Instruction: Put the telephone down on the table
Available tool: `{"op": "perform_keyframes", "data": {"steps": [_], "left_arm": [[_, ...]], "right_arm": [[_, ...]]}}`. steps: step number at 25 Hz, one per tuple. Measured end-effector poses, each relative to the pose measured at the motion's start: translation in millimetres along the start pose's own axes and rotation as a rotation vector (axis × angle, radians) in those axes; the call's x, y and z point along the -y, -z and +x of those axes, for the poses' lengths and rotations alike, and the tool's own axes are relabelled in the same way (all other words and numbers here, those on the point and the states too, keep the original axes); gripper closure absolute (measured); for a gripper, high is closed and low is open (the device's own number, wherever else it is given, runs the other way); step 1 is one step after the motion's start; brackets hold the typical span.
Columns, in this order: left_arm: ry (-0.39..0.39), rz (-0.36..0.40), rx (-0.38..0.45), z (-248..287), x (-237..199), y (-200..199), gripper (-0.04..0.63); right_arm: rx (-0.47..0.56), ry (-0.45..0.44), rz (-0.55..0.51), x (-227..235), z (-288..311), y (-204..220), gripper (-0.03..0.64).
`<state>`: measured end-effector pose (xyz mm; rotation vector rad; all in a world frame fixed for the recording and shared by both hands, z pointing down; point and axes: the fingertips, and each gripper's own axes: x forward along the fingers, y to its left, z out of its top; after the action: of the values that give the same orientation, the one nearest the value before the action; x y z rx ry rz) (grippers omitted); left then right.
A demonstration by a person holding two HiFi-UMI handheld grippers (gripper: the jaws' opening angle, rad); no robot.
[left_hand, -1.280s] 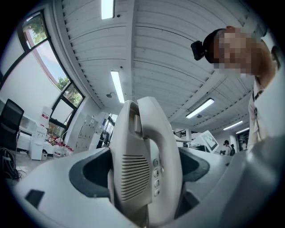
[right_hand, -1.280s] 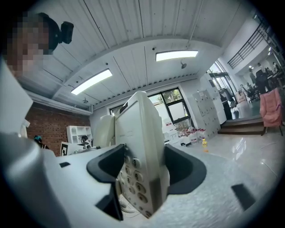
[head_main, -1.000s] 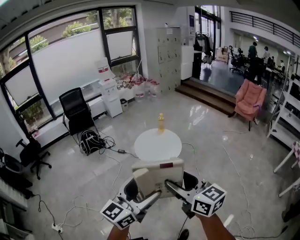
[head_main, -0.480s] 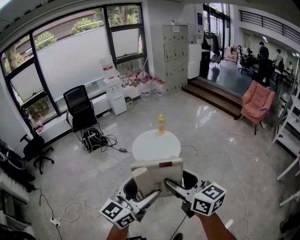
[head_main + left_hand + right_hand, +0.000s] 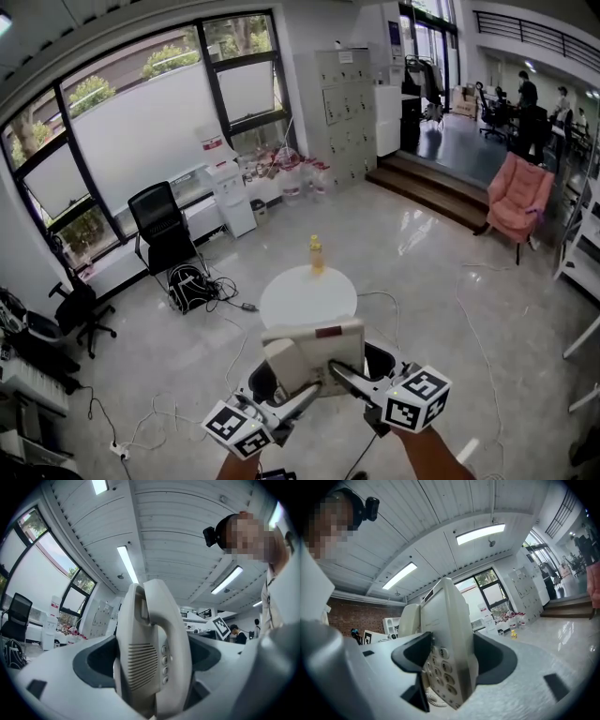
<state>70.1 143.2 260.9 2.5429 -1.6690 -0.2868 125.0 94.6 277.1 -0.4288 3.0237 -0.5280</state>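
While clamped tight on telephone (image 5: pixel 314 349), left gripper (image 5: pixel 150 658) and right gripper (image 5: pixel 450 663) alike: carry level, lower flat onto table (image 5: pixel 291 305), clear of bottle (image 5: pixel 317 255).

Beige corded telephone (image 5: pixel 314 354), handset cradled, held aloft, round white table (image 5: pixel 307 298) beyond

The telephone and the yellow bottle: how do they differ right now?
The telephone is pale and boxy; the yellow bottle is slim and brightly coloured. The telephone is held in the air, clamped between the left gripper and the right gripper; the yellow bottle stands free and upright on the round white table, near its far edge. The telephone is tilted; the bottle is not. Both line up in front of the person.
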Motion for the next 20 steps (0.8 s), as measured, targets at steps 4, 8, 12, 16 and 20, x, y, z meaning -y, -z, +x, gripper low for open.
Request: {"op": "perform_keyframes", "data": {"steps": [4, 8, 12, 16, 20], "left_arm": [[0.010, 0.001, -0.014, 21.2, 6.1, 4.6, 0.179], [0.035, 0.006, -0.018, 40.7, 10.5, 7.7, 0.179], [0.060, 0.006, -0.013, 54.6, 7.2, 12.1, 0.179], [0.098, -0.012, -0.018, 67.9, -14.0, 20.2, 0.179], [0.145, -0.036, -0.019, 91.3, -45.5, 23.2, 0.179]], "right_arm": [[0.005, 0.011, 0.003, 19.2, -9.5, -5.5, 0.347], [0.020, 0.032, 0.011, 36.7, -18.0, -10.2, 0.347], [0.033, 0.052, 0.025, 51.5, -19.1, -10.5, 0.347], [0.028, 0.093, 0.024, 68.5, -3.9, -7.2, 0.347], [0.029, 0.145, 0.016, 94.3, 20.4, -11.9, 0.347]]}}
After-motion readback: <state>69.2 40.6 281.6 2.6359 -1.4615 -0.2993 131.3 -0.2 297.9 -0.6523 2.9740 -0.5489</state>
